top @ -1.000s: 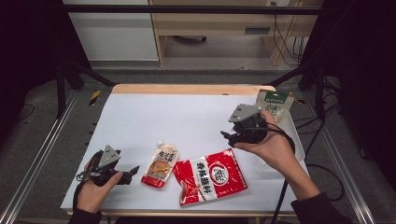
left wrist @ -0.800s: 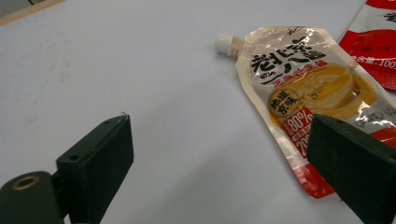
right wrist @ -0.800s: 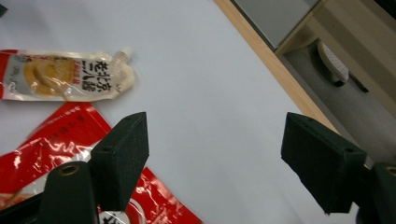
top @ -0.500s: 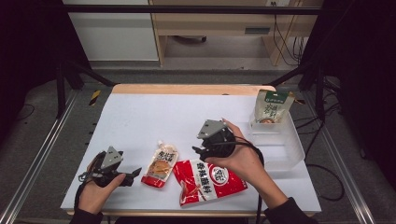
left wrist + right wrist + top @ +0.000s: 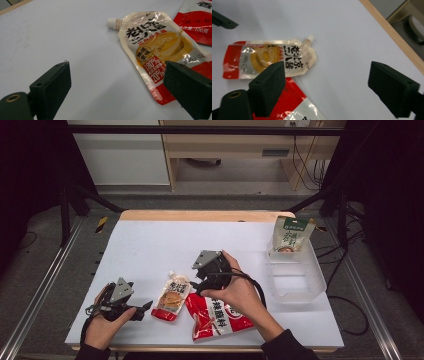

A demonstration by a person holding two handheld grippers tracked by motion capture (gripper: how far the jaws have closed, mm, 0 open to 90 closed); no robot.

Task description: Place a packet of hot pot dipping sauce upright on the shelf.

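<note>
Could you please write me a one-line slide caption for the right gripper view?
Open right gripper hovering above the white table, with the spouted sauce pouch and the red packet lying below its jaws.

The table has a white top with a wooden strip along its far edge. Lying flat on it near the front edge are a spouted sauce pouch and, just beside it on the right, a red packet. A clear plastic tray rests at the right side, holding an upright green-topped bag.
</note>
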